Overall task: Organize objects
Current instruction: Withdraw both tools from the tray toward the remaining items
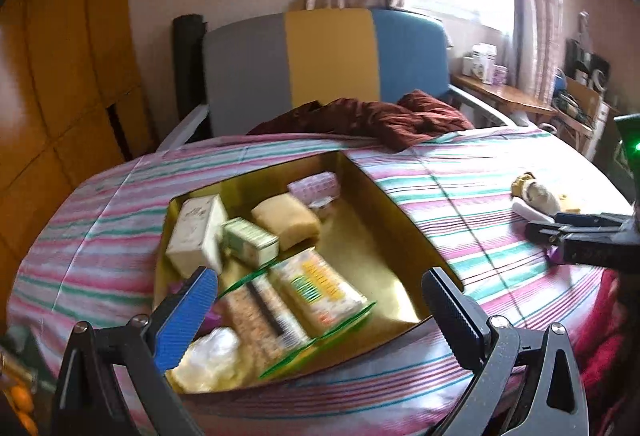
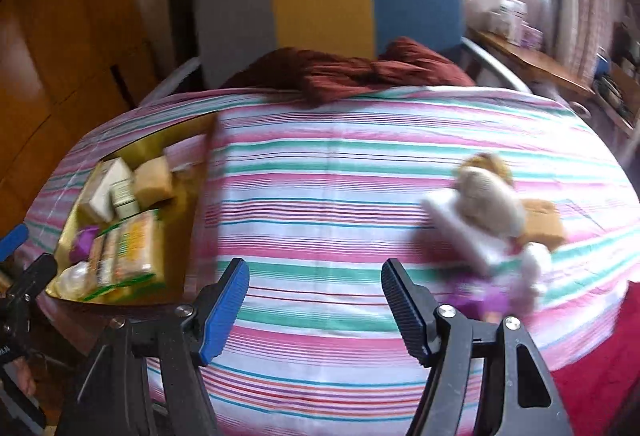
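Observation:
A gold-lined open box [image 1: 372,236] lies on the striped bedsheet, filled with small cartons, a sponge, blister packs and snack packets [image 1: 316,290]. My left gripper [image 1: 320,288] hovers open and empty over its near end. The box also shows at the left in the right wrist view [image 2: 188,236]. My right gripper [image 2: 316,276] is open and empty above the bare sheet. To its right lies a blurred pile: a beige plush toy [image 2: 486,202], a white pack [image 2: 460,236], a brown sponge [image 2: 540,222] and something purple [image 2: 480,298]. The pile [image 1: 536,198] shows far right in the left wrist view.
A dark red cloth [image 1: 372,118] is bunched at the bed's far end before a grey, yellow and blue headboard [image 1: 328,56]. A wooden wardrobe [image 1: 60,76] stands left. A cluttered side table [image 1: 504,92] stands right. A red blanket [image 2: 592,376] lies at the near right.

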